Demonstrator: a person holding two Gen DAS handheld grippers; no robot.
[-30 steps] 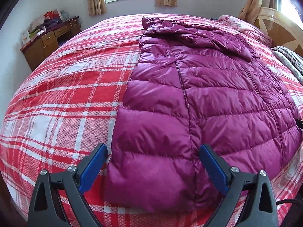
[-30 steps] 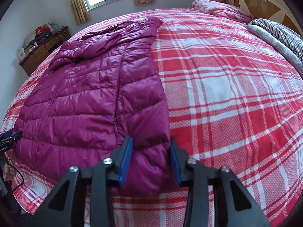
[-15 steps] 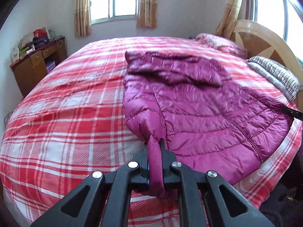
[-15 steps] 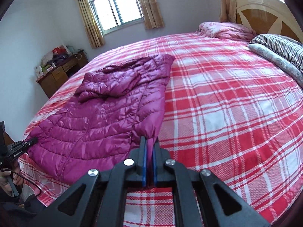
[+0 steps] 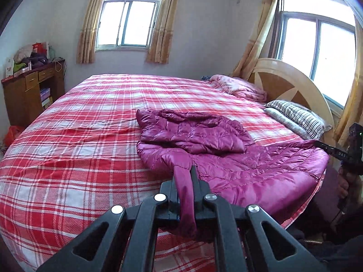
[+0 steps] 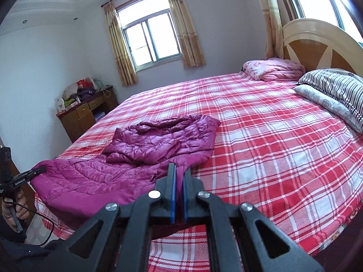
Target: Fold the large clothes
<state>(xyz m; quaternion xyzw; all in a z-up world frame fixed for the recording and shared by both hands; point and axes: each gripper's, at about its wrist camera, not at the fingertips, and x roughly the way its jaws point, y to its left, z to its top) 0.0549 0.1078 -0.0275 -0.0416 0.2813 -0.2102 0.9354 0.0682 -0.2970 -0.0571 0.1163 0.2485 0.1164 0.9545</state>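
Note:
A magenta quilted down jacket (image 5: 226, 158) lies lengthwise on a red plaid bed (image 5: 79, 147), its hood end away from me. My left gripper (image 5: 185, 181) is shut on one bottom corner of the jacket's hem, and a pinched strip of fabric runs back between its fingers. In the right wrist view the same jacket (image 6: 147, 154) has its other hem corner pinched in my right gripper (image 6: 179, 179), which is shut too. Both corners are lifted off the bed while the upper half rests flat. The right gripper's tip (image 5: 333, 151) also shows at the left view's right edge.
Striped pillows (image 6: 335, 93) and a folded pink blanket (image 6: 274, 69) lie by the wooden headboard (image 5: 292, 86). A cluttered wooden desk (image 5: 29, 90) stands by the far wall. A hand (image 6: 13, 208) holds the left gripper's handle with a trailing cable.
Both grippers closed on the jacket's hem corners and rose, lifting the bottom edge off the bed. The views tilted up, so the windows and walls now show.

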